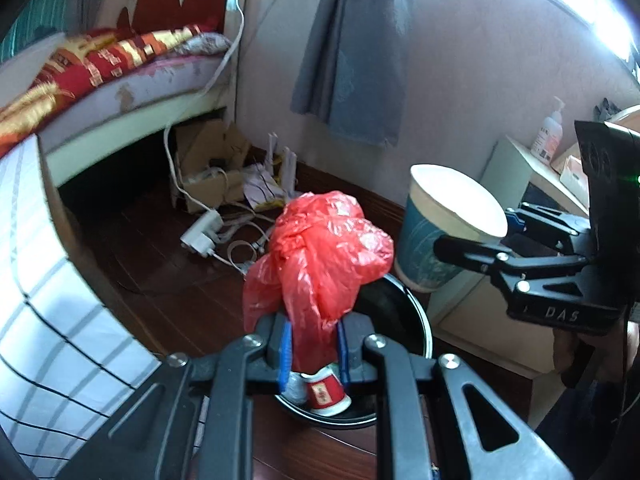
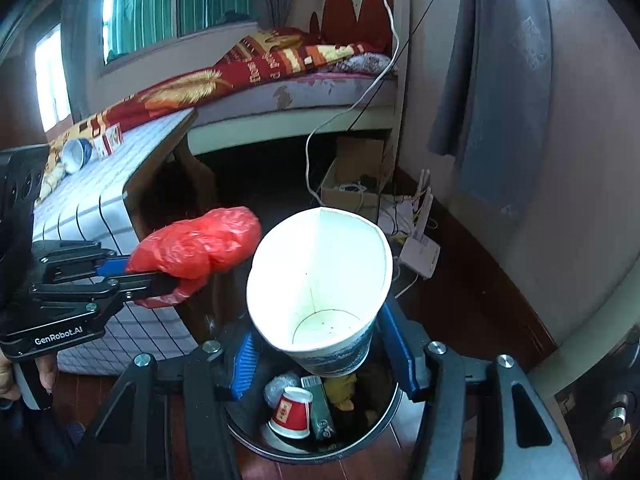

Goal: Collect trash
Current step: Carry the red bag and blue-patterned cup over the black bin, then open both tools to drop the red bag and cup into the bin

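My left gripper (image 1: 313, 350) is shut on a crumpled red plastic bag (image 1: 320, 248) and holds it over the round black trash bin (image 1: 420, 320) on the floor. My right gripper (image 2: 320, 356) is shut on a squeezed white and blue paper cup (image 2: 320, 280), held above the same bin (image 2: 394, 404). In the left wrist view the cup (image 1: 444, 224) hangs to the right of the bag, with the right gripper (image 1: 472, 244) on it. In the right wrist view the bag (image 2: 196, 248) and left gripper (image 2: 140, 272) are at the left. A small red paper cup (image 2: 290, 416) and other litter lie in the bin.
A bed with a red blanket (image 2: 256, 68) stands behind. A table with a white checked cloth (image 2: 100, 196) carries a bowl (image 2: 76, 154) and a small red box (image 2: 109, 140). Cardboard box, cables and a router (image 2: 420, 248) sit by the wall. A cabinet (image 1: 516, 168) is at right.
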A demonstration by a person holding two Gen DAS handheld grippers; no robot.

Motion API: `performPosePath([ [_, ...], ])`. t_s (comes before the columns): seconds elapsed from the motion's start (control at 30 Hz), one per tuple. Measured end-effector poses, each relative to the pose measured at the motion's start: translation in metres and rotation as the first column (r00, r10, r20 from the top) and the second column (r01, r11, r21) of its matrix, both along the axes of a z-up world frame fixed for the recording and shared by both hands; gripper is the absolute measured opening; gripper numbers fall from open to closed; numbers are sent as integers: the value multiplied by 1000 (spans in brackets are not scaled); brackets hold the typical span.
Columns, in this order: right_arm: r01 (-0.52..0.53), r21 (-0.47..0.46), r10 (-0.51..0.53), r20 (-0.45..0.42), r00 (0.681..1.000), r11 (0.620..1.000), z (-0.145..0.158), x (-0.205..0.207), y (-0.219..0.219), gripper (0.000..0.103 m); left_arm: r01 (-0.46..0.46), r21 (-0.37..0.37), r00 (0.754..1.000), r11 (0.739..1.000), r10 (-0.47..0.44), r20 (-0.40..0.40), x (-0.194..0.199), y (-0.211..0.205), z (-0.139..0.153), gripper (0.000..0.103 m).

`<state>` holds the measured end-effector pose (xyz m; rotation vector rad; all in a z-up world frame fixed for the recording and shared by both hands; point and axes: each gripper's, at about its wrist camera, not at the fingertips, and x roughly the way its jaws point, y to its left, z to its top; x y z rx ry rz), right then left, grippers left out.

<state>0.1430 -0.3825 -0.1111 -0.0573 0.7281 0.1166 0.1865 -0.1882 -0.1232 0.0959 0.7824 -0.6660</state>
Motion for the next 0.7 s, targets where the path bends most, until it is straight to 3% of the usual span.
performPosePath([
  [0.2, -23, 4, 23, -75, 997, 1000, -28, 10, -6, 61, 20, -6, 999, 1000, -20, -51, 6, -10, -16, 19],
  [0.23, -28, 9, 29, -89, 996, 1000, -33, 12, -6, 62, 19, -8, 998, 1000, -19, -55, 6, -11, -18, 23],
  [0.27, -30, 0, 30, -97, 995, 1000, -39, 15, -6, 68, -2, -3, 999, 1000, 2, -52, 7, -11, -20, 30],
  [0.3, -15, -30, 11, -110, 994, 999, -48, 18, -6, 78, -37, 10, 998, 999, 38, -42, 8, -10, -22, 66],
  [0.33, 10, -51, -17, -135, 991, 999, -56, 20, -9, 98, -74, 20, 997, 997, 75, -26, 8, -7, -22, 92],
  [0.37, 33, -61, -43, -167, 985, 998, -64, 23, -12, 103, -100, 23, 995, 995, 100, -8, 7, -4, -22, 94],
  [0.43, 69, -91, -87, -206, 975, 993, -74, 26, -18, 103, -144, 35, 990, 989, 144, -1, 8, 4, -23, 95],
  [0.7, 112, -133, -131, -152, 980, 985, -60, 26, -21, 103, -211, 73, 977, 975, 210, 21, 4, 21, -21, 103],
])
